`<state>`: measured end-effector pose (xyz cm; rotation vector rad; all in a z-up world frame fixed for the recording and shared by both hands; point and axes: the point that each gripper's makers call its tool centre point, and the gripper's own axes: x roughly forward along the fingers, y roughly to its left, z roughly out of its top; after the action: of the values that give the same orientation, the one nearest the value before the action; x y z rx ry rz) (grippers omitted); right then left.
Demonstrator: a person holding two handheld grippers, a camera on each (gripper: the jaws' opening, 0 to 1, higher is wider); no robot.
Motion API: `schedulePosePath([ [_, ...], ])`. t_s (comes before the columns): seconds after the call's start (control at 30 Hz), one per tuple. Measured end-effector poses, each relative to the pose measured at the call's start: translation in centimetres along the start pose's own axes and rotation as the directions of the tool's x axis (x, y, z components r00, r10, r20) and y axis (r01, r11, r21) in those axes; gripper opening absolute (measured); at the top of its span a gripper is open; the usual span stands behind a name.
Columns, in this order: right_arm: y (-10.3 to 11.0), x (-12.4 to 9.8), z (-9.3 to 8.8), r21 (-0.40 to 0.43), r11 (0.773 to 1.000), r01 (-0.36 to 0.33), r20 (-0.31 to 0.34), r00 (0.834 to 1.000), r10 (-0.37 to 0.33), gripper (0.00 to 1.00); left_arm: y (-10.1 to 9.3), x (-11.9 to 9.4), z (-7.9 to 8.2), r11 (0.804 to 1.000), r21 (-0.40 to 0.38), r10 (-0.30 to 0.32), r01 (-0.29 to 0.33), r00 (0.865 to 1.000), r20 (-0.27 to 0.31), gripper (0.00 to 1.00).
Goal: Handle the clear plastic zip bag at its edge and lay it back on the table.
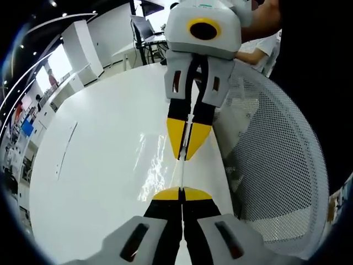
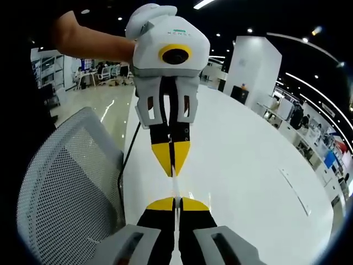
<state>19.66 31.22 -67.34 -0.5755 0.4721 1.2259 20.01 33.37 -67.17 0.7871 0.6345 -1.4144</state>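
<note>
While pinched edge-on, zip bag (image 1: 182, 165) between both hand-held grippers.

**Count of Things in Sight**

Two grippers: left gripper (image 1: 181, 192) rising from 6 o'clock in the left gripper view, right gripper (image 1: 187, 144) reaching down from 12 o'clock. One clear zip bag (image 1: 183, 172), edge-on between both. One white desk (image 1: 105, 165). One white mesh chair (image 1: 276, 165) at 3 o'clock. One forearm (image 2: 94, 41) at 11 o'clock in the right gripper view.

Clear zip bag (image 1: 182, 165) barely discernible between jaws
</note>
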Motion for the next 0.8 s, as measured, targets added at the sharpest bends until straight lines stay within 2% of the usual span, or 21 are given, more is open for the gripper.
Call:
schedulePosePath([
  [0.8,0.00,-0.24,-0.04,0.005,1.000,0.002,-0.001,1.000,-0.002,0.00,0.17,-0.22,-0.23,1.000,-0.015,0.004,-0.004,1.000,0.006,0.00],
])
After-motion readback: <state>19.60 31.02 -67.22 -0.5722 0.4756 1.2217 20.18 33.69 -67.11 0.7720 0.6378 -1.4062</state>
